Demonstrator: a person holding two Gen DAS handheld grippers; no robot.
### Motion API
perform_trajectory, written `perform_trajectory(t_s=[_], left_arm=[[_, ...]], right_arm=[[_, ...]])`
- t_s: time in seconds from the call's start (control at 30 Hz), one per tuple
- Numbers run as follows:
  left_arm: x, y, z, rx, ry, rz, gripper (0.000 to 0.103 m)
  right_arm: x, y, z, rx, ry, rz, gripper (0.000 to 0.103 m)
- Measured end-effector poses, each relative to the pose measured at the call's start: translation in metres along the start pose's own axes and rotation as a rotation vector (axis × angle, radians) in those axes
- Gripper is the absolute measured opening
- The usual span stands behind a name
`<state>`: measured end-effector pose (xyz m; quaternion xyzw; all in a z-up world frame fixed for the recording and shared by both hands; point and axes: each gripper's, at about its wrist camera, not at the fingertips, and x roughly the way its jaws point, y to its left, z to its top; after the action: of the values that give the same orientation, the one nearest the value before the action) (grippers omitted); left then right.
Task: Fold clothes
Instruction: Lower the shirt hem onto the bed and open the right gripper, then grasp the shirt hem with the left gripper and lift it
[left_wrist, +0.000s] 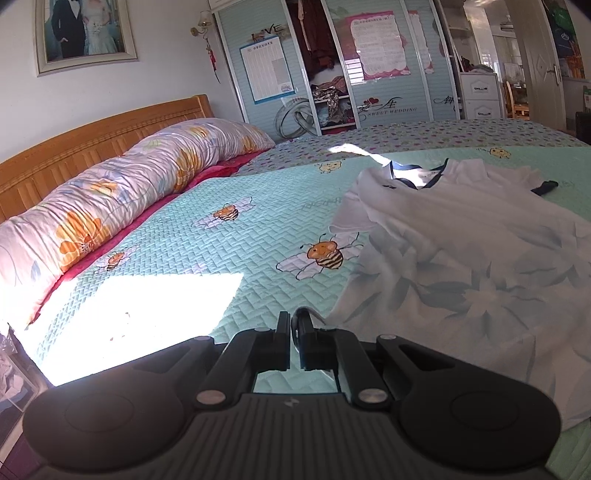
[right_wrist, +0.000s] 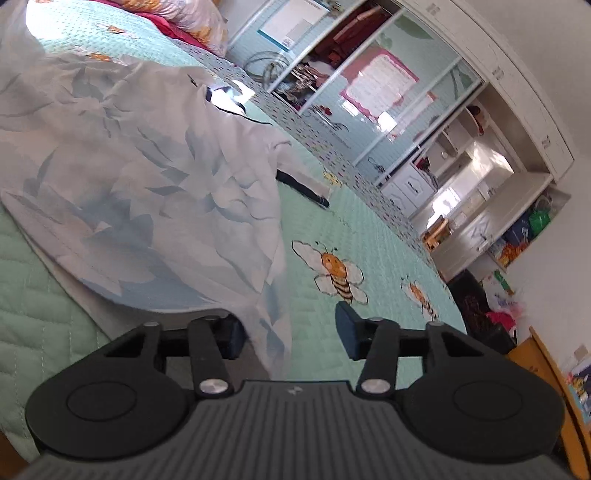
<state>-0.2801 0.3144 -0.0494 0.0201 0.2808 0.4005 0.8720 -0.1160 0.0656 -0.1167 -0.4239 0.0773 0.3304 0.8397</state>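
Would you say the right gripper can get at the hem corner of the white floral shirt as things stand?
Probably yes. The right gripper has its jaws apart with the shirt corner hanging between them, not yet pinched. Nothing blocks it; only the green bee-print bedspread lies beyond.

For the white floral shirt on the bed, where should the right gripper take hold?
At the hem corner of the shirt nearest the right gripper, coming in low from the bare quilt side. That edge hangs loose between the open jaws, a thin layer easily pinched.
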Motion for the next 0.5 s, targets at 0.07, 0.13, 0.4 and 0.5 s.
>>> perform_trajectory(t_s=[0.07,0.13,0.4,0.5], left_arm=[[0.001,0.000,-0.007,0.001,0.012,-0.007,0.006],[0.001,-0.002,-0.013,0.008,0.015,-0.011,0.006],[0.001,-0.017,-0.039,0.115,-0.010,-0.058,0.051],[0.003,-0.028,-0.047,0.184,-0.001,-0.090,0.053]], right_arm=[[-0.005,0.004,0.004,-0.050,-0.034,0.031,0.008],[-0.010,-0.004,0.009,0.006,-0.048,0.074,0.001],[0.027,-0.140,-0.046,1.176,0.186,0.238,0.001],[0.035,-0.142,-0.057,1.235,0.228,0.251,0.001]])
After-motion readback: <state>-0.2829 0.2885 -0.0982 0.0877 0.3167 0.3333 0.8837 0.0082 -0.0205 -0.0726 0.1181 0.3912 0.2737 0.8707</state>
